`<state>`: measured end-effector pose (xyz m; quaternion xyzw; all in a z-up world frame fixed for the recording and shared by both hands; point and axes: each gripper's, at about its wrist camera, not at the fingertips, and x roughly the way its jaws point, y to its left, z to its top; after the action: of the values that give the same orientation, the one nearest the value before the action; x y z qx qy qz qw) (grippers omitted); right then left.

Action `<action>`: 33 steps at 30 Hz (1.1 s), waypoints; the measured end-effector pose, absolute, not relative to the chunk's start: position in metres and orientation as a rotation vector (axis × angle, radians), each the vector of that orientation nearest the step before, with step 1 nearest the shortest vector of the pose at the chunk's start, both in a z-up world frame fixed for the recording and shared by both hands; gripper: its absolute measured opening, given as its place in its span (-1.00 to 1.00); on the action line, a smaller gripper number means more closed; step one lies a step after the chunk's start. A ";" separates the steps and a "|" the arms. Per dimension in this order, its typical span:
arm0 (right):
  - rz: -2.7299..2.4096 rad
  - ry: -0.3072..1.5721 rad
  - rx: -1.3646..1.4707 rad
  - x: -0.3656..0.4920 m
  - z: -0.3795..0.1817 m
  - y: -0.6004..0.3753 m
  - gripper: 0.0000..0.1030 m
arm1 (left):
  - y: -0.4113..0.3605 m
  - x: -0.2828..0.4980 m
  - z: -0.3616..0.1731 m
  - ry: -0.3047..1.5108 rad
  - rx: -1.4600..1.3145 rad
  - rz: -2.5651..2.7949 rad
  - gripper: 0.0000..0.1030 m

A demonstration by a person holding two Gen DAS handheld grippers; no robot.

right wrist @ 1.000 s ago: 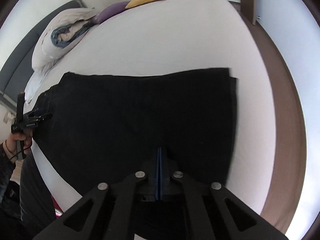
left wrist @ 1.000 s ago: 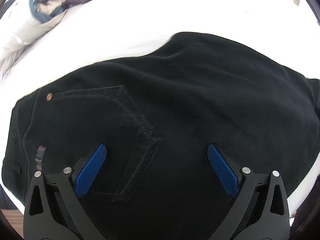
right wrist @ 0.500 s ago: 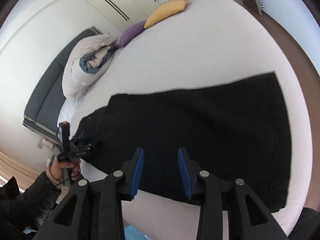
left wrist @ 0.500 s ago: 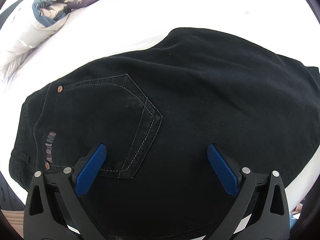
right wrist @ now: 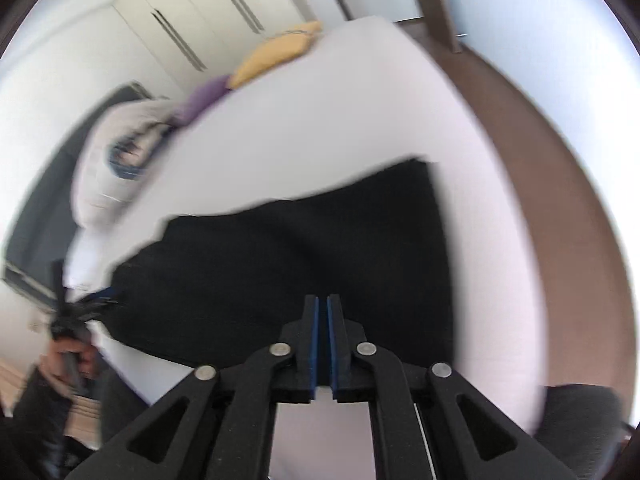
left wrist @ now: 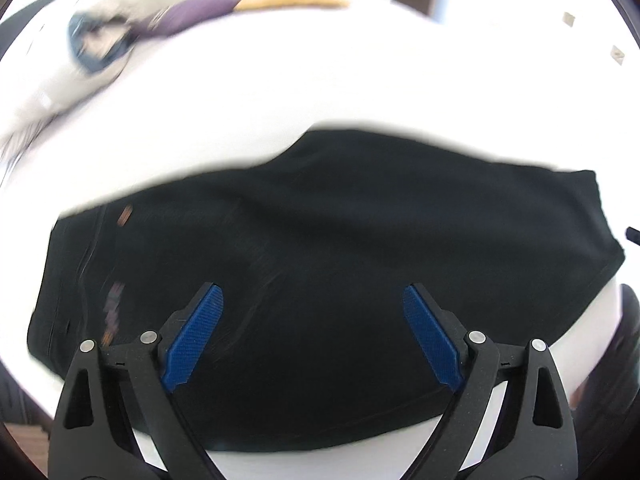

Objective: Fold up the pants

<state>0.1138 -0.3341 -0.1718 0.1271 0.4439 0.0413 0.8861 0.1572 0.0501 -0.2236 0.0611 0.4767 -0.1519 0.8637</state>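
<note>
The black pants [left wrist: 320, 264] lie folded flat on the white bed [left wrist: 360, 80], waistband to the left. My left gripper [left wrist: 312, 312] is open and empty, held above the near edge of the pants. In the right wrist view the pants [right wrist: 300, 264] lie across the bed [right wrist: 340, 120]. My right gripper [right wrist: 323, 304] is almost shut with nothing between its pads, held above the near edge of the pants. The left gripper [right wrist: 92, 300] shows blurred at the left.
A bundled duvet [right wrist: 120, 152], a purple pillow [right wrist: 204, 96] and a yellow pillow [right wrist: 276, 56] lie at the head of the bed. Wardrobe doors stand behind. A wooden floor [right wrist: 560, 200] runs along the bed's right side.
Both grippers have pulled back from the pants, which now sit lower and smaller. The right gripper opened half a second ago and has closed again, empty. The left stayed open.
</note>
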 end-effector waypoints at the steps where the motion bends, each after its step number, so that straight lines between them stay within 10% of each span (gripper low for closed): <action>1: 0.130 0.935 0.288 0.124 -0.180 -0.320 -0.61 | 0.038 0.162 -0.220 0.995 0.115 -0.340 0.78; 7: 0.197 1.096 0.269 0.166 -0.250 -0.273 -0.59 | -0.016 0.180 -0.270 1.092 0.108 -0.418 0.78; 9: 0.142 1.116 0.257 0.165 -0.265 -0.286 -1.00 | -0.010 0.171 -0.285 1.100 0.161 -0.399 0.77; 22: 0.119 1.006 0.185 0.175 -0.187 -0.275 -0.84 | 0.196 0.196 -0.257 1.012 -0.062 -0.065 0.65; 33: 0.544 1.139 0.278 0.333 -0.269 -0.064 -0.72 | 0.242 0.187 -0.287 1.008 -0.044 -0.078 0.64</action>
<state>0.3331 -0.0643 -0.2688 0.1294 0.5305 0.2536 0.7984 0.1867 0.2425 -0.2871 -0.0212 0.4826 -0.0371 0.8748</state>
